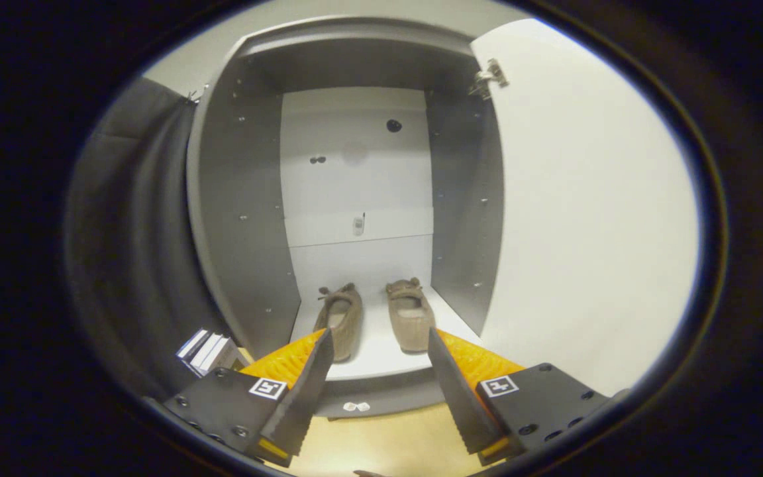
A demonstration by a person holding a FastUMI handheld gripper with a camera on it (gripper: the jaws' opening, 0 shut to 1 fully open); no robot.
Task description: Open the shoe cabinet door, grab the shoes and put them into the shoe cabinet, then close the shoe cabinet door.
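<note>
Cabinet: shoe cabinet fills centre frame, grey side walls, pale back panel, interior open to view.
Door: cabinet door swung out, taking the right of frame; hinge at its upper left corner.
Contents: two tan shoes on the white bottom shelf, lower centre. Left shoe and right shoe side by side, apart, toes pointing into the cabinet.
Pose: gripper aimed straight into the cabinet, low, over tan floor.
Claw: fingers spread wide, holding nothing. Tips overlap the shoe heels in the picture; contact hard to tell, probably just short of them.
Other: stack of books lower left, beside the cabinet's left wall.
</note>
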